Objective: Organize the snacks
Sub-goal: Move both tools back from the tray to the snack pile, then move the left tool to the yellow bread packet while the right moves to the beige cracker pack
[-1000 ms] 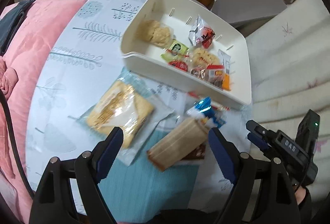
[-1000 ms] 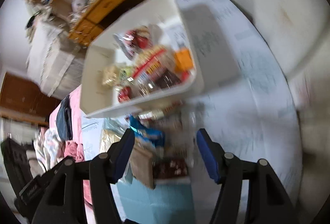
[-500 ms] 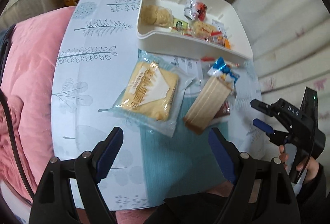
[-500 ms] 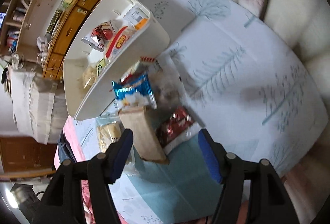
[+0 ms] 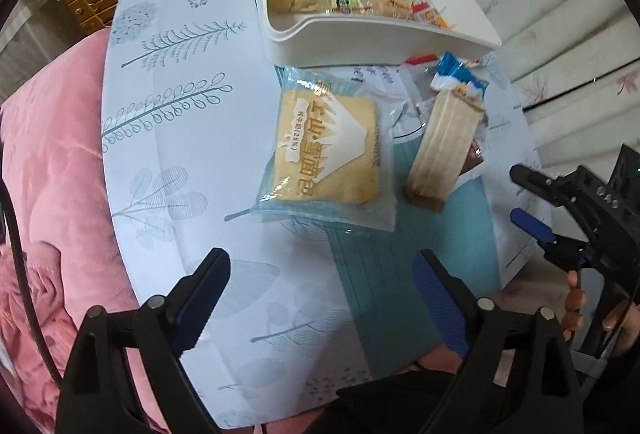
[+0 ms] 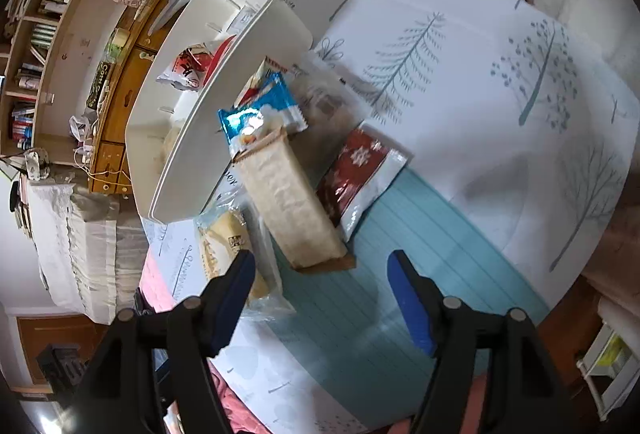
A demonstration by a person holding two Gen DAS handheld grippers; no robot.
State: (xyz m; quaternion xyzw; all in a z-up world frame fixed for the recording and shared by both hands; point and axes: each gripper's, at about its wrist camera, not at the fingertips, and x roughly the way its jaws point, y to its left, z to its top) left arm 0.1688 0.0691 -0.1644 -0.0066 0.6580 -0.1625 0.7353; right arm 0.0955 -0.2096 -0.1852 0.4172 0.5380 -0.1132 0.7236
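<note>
Left wrist: both tongs opening, empty, bread packet beside tray

Soft daylight, sharp centre, fisheye-bent dark corners, slight wrapper glare.

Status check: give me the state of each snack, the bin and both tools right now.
White bin: on the table, holding several small snacks.
Bread pack: flat on the table, sealed, untouched.
Wafer pack: outside the bin, lying partly over other packets.
Blue packet: against the bin's outer wall.
Red packet: on the table beside the wafer pack.
Left tool: jaws opening, nothing between them.
Right tool: jaws opening, nothing between them.
</note>
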